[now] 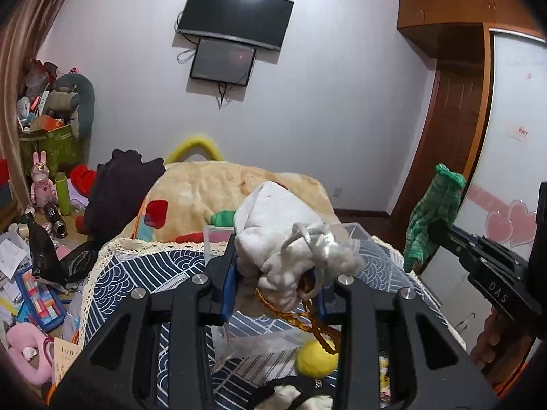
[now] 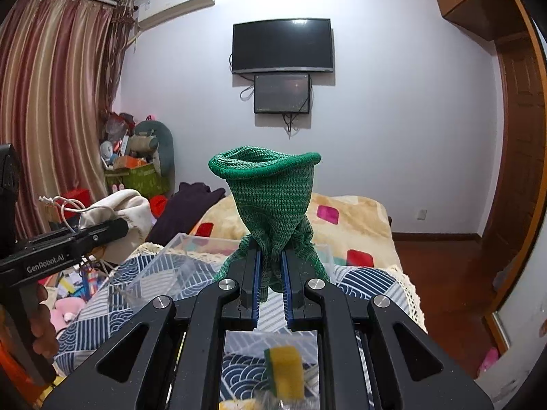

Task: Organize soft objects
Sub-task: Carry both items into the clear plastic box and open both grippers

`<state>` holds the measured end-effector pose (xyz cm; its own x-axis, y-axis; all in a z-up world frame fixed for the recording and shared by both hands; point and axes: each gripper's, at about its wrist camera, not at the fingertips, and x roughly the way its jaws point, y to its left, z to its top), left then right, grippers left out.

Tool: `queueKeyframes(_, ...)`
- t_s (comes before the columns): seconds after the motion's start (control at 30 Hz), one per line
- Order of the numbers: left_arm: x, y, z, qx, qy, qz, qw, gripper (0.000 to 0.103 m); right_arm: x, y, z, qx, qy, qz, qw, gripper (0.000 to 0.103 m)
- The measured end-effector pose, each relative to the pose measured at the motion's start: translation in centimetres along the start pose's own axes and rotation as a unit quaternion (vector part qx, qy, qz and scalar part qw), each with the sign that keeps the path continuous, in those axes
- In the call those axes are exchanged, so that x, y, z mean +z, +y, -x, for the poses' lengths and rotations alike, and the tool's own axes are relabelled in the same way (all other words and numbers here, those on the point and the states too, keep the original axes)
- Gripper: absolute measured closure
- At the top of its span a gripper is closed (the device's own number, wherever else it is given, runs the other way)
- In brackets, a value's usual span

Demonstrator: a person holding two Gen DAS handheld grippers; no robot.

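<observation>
While both tools hang above the bed (image 2: 359, 218), I note open air all round. Clear box (image 2: 177, 263) sits on the patterned cover just ahead; its thin rim is the edge to mind. Left gripper (image 1: 273, 294) is clamped on a white drawstring pouch (image 1: 283, 249), light and floppy, cords dangling, likely to snag. Right gripper (image 2: 271, 276) pinches a green knit glove (image 2: 270, 198) at its bunched middle; limp, grippy, cuff flopping open above. A yellow sponge (image 2: 285, 372) lies below.
</observation>
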<state>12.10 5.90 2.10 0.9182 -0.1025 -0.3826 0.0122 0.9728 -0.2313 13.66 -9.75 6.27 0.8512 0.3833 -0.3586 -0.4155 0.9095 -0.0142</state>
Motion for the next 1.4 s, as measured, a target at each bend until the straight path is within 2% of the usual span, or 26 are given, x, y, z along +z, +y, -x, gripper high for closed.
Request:
queueKeyframes(0.17,-0.2,0.1,-2.3,0.012,0.024,-0.01,0.9996,0.068,-0.2,0.3,-1.9,-0.001,0.032,0.014,0.999,0.093)
queueKeyframes(0.5,-0.9,-0.5,-6.8,0.025,0.082,-0.044,0.9953,0.068,-2.1,0.5,-6.7,0.011,0.135,0.039,0.99,0.093)
queueKeyframes(0.77,-2.2,-1.2,-9.8,0.031,0.149,-0.069,0.9859,0.068,-3.1,0.3,-8.5,0.014,0.19,0.065,0.979,0.093)
queueKeyframes(0.9,-2.6,-1.4,-10.2,0.035,0.166,-0.079,0.9823,0.067,-3.2,0.5,-9.2,0.021,0.212,0.062,0.975,0.093)
queueKeyframes(0.97,-2.8,-1.5,-10.2,0.031,0.171,-0.081,0.9814,0.066,-3.2,0.5,-9.2,0.022,0.215,0.06,0.975,0.092)
queueKeyframes(1.03,-2.8,-1.5,-10.1,0.029,0.173,-0.081,0.9812,0.06,-3.1,0.4,-9.0,0.021,0.212,0.059,0.975,0.089)
queueKeyframes(1.13,-2.6,-1.4,-9.7,0.024,0.172,-0.074,0.9821,0.053,-2.9,0.4,-8.5,0.025,0.207,0.057,0.976,0.079)
queueKeyframes(1.23,-2.2,-1.4,-8.9,0.026,0.16,-0.073,0.984,0.048,-2.5,0.2,-8.0,0.023,0.195,0.059,0.979,0.073)
queueKeyframes(1.4,-1.1,-1.4,-6.6,0.023,0.133,-0.067,0.9885,0.032,-1.5,0.1,-6.2,0.022,0.165,0.055,0.984,0.062)
